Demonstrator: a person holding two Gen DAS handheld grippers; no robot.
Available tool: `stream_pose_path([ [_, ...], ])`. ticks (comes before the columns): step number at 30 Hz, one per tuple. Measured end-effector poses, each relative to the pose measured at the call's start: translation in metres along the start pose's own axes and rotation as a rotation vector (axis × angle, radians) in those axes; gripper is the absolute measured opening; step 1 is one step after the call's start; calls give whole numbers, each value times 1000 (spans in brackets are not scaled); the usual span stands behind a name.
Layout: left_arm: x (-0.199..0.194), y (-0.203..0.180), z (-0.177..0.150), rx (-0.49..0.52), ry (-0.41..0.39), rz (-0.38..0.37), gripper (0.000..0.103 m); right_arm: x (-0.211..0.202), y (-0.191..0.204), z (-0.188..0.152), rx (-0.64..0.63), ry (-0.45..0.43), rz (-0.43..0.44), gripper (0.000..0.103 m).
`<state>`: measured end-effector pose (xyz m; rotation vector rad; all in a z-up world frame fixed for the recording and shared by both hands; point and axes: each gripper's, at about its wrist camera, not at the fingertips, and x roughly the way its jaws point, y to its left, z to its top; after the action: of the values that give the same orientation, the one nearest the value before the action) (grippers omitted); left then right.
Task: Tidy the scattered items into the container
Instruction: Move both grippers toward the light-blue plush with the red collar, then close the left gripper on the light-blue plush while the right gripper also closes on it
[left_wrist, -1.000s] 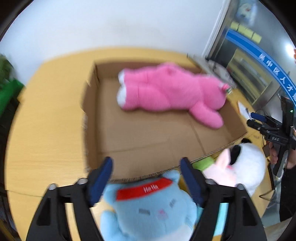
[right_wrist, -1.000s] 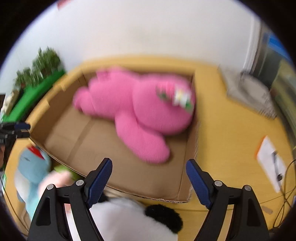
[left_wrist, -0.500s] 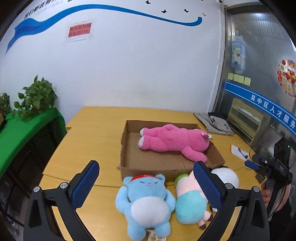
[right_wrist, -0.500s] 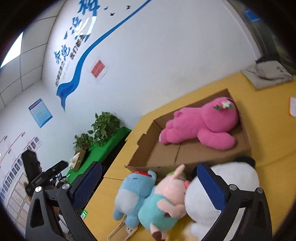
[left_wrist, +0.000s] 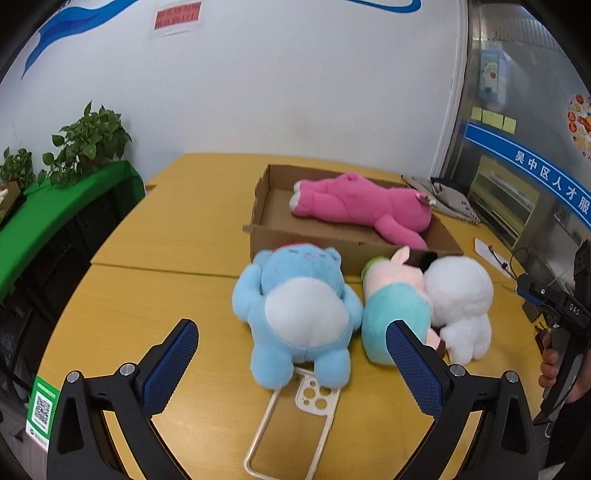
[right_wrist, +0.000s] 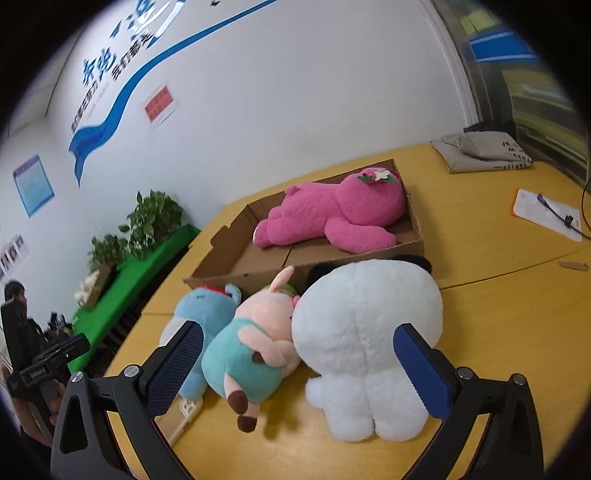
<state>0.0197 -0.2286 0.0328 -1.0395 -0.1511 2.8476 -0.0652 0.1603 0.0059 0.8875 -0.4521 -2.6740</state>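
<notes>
so the pink plush (left_wrist: 364, 212) is already lying in the cardboard box (left_wrist: 260, 206), and three more sit on the bench (left_wrist: 155, 258) just in front of the box's near wall: blue bear (left_wrist: 299, 314), pig in the teal outfit (left_wrist: 397, 295) and the white plush (right_wrist: 365, 332), all pressed up against each other. a clear phone case (left_wrist: 295, 417) lies flat with its top end tucked under the bear's feet.

left gripper (left_wrist: 291, 373) is spread wide and holding nothing, lined up roughly on the bear. right gripper (right_wrist: 299, 365) is also wide apart and empty, pointed between the pig and the white one.

handling-wise i'd guess these are all light and squishy, so they'll compress a lot. i'd pinch across the belly or torso, not a limb, or they'll flop. the phone case looks thin, stiff and low to the bench, probably the fiddly one; take it by an edge.

hard to see: the white plush's face is turned away, only some black bits near the box show. the bear's red cap is mostly hidden.
</notes>
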Motion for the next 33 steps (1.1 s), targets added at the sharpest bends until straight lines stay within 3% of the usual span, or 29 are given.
stream_pose_path([
  [5,22,9,-4,-22,52,-46,103,6,22,-16,-102,20,-9,103],
  [20,83,25,9,-34,159,-188,103,55,75,-29,-177,132,61,103],
  [28,127,68,32,-80,202,-277,103,91,123,-30,-288,173,105,103],
  [30,146,84,35,-102,231,-293,101,99,133,-30,-303,182,110,103],
  [33,178,113,35,-175,283,-331,88,108,140,-31,-304,201,118,103],
])
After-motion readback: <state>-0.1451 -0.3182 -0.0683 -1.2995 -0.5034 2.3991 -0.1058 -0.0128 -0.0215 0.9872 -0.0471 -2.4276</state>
